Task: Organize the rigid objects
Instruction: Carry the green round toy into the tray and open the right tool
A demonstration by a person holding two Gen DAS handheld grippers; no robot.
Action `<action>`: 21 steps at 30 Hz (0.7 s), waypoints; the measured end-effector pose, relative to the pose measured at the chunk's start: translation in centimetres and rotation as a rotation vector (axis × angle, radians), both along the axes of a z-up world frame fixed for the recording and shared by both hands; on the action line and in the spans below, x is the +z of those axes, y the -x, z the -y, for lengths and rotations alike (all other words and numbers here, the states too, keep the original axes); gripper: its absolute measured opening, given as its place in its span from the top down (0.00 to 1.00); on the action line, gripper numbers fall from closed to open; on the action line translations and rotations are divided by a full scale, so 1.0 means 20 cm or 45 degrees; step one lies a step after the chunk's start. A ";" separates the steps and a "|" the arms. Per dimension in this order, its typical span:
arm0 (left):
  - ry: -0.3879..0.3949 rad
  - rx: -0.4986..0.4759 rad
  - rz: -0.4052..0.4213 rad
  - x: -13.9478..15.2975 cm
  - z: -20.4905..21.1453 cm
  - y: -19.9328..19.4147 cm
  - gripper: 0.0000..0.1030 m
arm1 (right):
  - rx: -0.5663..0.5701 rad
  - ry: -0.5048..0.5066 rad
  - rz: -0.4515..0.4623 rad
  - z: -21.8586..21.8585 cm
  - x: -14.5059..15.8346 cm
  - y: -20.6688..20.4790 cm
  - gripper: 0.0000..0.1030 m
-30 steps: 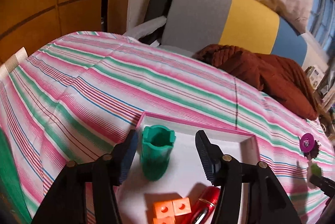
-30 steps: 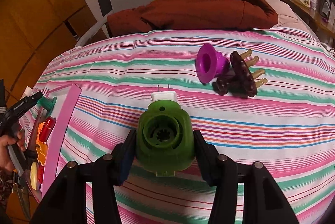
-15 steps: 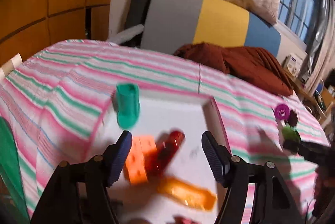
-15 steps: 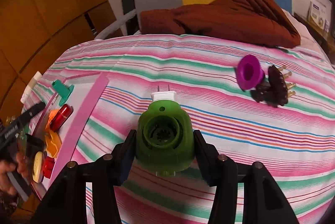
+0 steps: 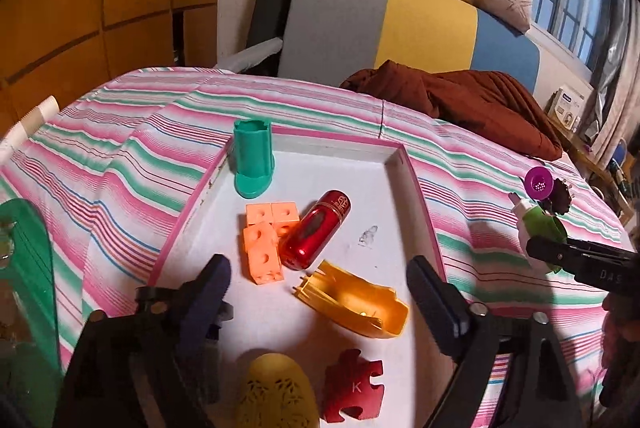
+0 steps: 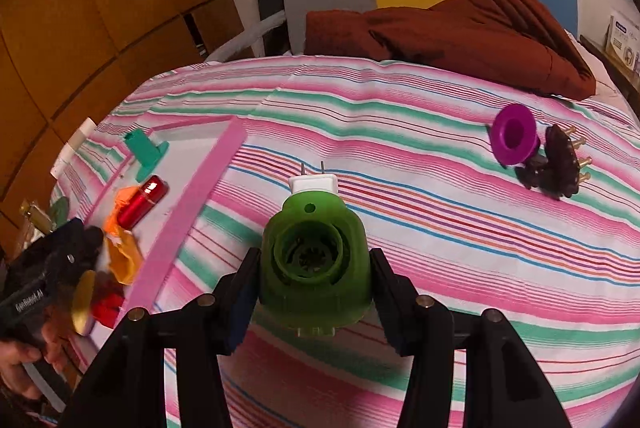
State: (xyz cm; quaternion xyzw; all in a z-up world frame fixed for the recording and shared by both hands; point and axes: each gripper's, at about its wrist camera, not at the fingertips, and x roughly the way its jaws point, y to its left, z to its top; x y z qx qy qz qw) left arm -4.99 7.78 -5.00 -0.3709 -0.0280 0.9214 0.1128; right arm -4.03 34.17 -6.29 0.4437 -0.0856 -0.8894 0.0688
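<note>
Left gripper [image 5: 318, 286]: we see its fingers spread wide above the near half of the tray, nothing between the pads; the jaws have just been opening.
Right gripper [image 6: 314, 270]: we find its fingers closed on the green plug-in device [image 6: 314, 260], one pad on each flank, held above the striped sheet.
Green plug-in device: white plug end with two metal prongs pointing away from the camera; round recessed opening facing us.
Tray [image 5: 424, 212]: white floor, pink rim, lying on the bed to the left of the right gripper.
Teal holder [image 5: 253, 158]: upright in the tray's far left corner.
Orange cubes [image 5: 266, 238]: joined block cluster mid-tray, touching the red capsule [image 5: 316, 230], which lies on its side at a slant.
Orange shell [image 5: 356, 302]: open-sided piece, just near of the capsule.
Yellow oval piece [image 5: 276, 394]: at the tray's near edge, beside the red puzzle piece [image 5: 354, 386] marked K.
Purple funnel [image 6: 514, 140]: on its side on the sheet, well right of the tray, touching the dark pronged piece [image 6: 560, 164].
Striped sheet [image 6: 440, 212]: pink, green and white bands over the bed.
Brown blanket [image 6: 460, 28]: heaped at the far end of the bed.
Person's hand [image 6: 24, 356]: seen at lower left of the right wrist view, gripping the left tool's handle.
</note>
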 end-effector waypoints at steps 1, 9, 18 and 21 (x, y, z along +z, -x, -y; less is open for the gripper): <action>-0.005 0.000 -0.001 0.00 0.00 -0.01 0.10 | 0.006 0.005 0.000 0.02 0.01 0.00 0.49; -0.031 -0.018 0.010 0.03 0.03 -0.03 0.07 | 0.076 0.046 -0.020 0.21 0.10 0.08 0.49; -0.006 -0.071 -0.057 0.06 0.06 -0.13 0.02 | 0.168 0.039 -0.010 0.43 0.15 0.17 0.49; 0.008 -0.077 -0.072 0.06 0.08 -0.17 0.02 | 0.200 0.033 0.000 0.51 0.16 0.22 0.49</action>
